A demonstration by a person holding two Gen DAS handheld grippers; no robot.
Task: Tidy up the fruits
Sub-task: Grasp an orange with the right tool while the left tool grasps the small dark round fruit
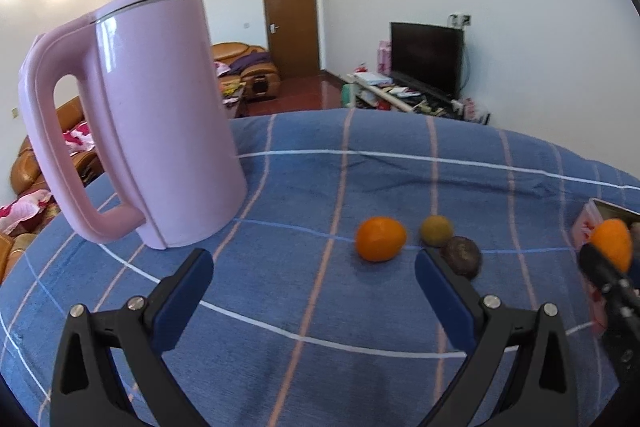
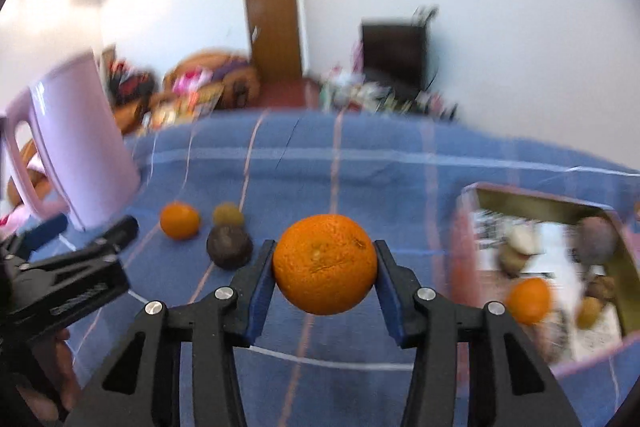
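My right gripper (image 2: 325, 263) is shut on an orange (image 2: 325, 263) and holds it above the blue checked cloth (image 2: 360, 163). The held orange also shows at the right edge of the left wrist view (image 1: 612, 243). A pink box (image 2: 464, 251) to its right holds several fruits, among them a small orange (image 2: 529, 299) and a dark fruit (image 2: 598, 241). On the cloth lie a small orange (image 1: 380, 239), a yellow-green fruit (image 1: 436, 230) and a dark purple fruit (image 1: 464, 255). My left gripper (image 1: 314, 265) is open and empty, just in front of these.
A tall pink kettle (image 1: 160, 123) stands on the cloth at the left, close to my left gripper. The box edge (image 1: 584, 223) shows at the far right of the left wrist view. Beyond the table are sofas, a door and a television.
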